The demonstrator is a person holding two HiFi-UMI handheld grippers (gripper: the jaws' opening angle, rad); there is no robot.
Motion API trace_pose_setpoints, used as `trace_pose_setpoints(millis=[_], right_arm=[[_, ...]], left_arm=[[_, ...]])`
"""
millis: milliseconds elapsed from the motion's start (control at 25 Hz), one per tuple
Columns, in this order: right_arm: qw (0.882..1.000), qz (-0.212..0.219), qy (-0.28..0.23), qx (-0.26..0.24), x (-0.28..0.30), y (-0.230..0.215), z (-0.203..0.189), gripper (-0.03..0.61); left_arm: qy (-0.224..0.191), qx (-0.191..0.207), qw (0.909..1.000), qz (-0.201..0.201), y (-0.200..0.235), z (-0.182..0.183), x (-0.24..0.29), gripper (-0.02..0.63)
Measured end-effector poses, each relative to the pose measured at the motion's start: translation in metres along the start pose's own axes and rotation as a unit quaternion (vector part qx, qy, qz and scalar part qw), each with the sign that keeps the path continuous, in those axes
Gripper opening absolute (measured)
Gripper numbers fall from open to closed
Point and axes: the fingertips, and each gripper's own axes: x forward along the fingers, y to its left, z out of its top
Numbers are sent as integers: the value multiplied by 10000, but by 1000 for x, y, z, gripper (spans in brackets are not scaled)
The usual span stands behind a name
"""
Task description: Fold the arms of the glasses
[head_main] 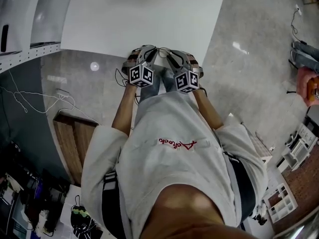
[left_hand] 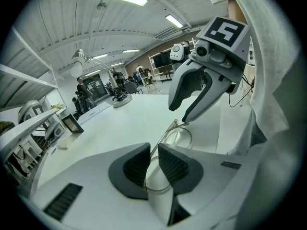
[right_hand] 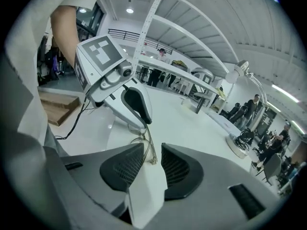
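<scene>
Currently left claw (left_hand: 153,151) pinches the glasses (left_hand: 181,132), whose arm (right_hand: 148,140) runs toward twelve o'clock inside the spread right claw (right_hand: 152,151)

Thin wire-framed glasses (left_hand: 180,136), clear lenses, in the left tool's (left_hand: 152,158) grip, at the white table (left_hand: 120,123) edge.
</scene>
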Motion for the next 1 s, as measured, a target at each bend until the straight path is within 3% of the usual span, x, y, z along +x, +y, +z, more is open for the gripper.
trace_pose_setpoints(millis=[240,600,720,840,1000], right_arm=[[9996,-177,-41,208,-7,-3,-1,115],[9988,-310,-297,220,-12,-15,18,109],[9982,-369,-417,221,-17,-18,25,68],[9975,-398,-554,183,-24,-20,33,4],[9966,-326,-751,70,-33,-17,42,2]], left_arm=[[-47,-10,10000,-35,3,5,-2,88],[-267,-321,9985,344,17,20,-20,94],[-380,-552,9962,549,23,26,-29,91],[-510,-684,9939,702,24,35,-39,39],[-701,-914,9902,794,19,49,-51,29]])
